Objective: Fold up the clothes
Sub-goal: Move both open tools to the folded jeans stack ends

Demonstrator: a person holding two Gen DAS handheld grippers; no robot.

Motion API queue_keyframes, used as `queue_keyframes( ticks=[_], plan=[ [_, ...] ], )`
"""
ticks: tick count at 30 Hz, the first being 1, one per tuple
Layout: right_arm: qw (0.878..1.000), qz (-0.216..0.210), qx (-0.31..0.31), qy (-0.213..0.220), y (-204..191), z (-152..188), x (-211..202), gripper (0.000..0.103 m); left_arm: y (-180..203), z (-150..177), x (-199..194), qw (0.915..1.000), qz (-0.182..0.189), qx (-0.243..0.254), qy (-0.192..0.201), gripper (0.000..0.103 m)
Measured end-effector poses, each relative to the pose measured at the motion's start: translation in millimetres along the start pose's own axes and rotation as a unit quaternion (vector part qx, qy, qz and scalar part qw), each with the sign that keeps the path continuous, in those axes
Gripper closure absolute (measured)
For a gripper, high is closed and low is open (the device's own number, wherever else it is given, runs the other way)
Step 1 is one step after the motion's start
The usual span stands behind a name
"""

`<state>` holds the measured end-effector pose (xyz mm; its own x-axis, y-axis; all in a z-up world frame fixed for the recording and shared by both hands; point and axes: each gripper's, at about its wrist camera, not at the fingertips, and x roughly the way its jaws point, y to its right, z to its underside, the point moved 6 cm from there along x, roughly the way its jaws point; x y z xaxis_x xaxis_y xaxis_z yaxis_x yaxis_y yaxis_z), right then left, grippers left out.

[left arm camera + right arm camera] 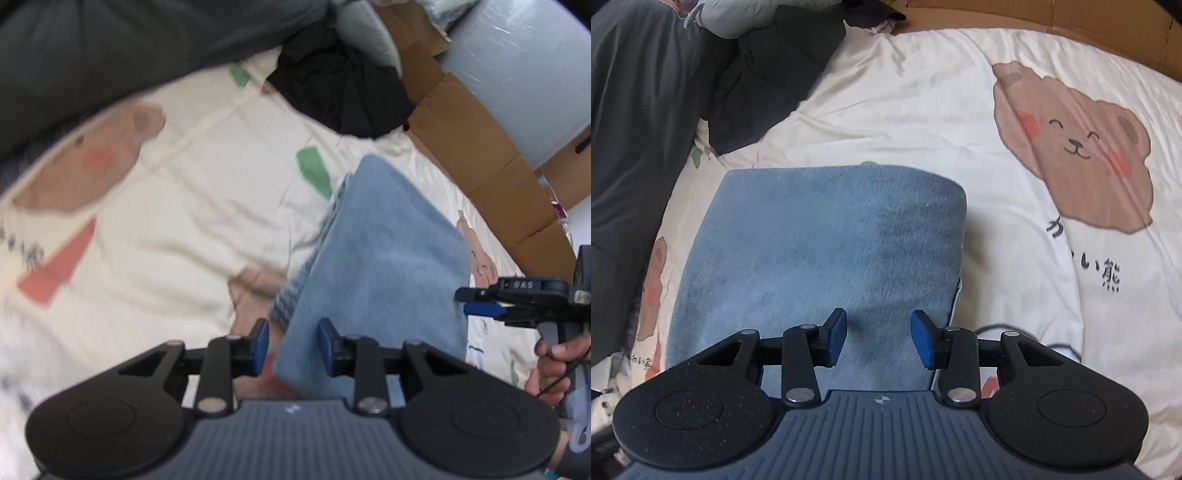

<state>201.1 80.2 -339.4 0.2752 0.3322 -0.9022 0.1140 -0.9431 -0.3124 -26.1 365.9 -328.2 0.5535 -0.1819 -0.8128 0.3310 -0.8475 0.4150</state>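
My left tongs [291, 345] tilt steeply down over the near edge of the folded blue garment [376, 258], pads spread apart with the cloth's corner between them, not pinched. My right tongs [879, 339] also point down over the same blue garment [820, 243], pads spread, nothing clamped. In the left view my right hand [554, 365] wraps the other handle, just right of the garment. The garment lies on a cream bear-print bedspread [923, 103]; beside the bear [1078, 147], right of the garment, run dark characters including "熊" [1108, 282]. Cardboard boxes [480, 147] stand beyond the garment; their contents are hidden.
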Motion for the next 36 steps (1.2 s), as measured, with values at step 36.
queue_keyframes(
  ticks=[36],
  plan=[
    [0.998, 0.009, -0.029, 0.064, 11.9, -59.8, 46.5, 0.069, 68.2, -68.5, 108.4, 0.9765, 0.005, 0.211, -0.045, 0.100]
  ],
)
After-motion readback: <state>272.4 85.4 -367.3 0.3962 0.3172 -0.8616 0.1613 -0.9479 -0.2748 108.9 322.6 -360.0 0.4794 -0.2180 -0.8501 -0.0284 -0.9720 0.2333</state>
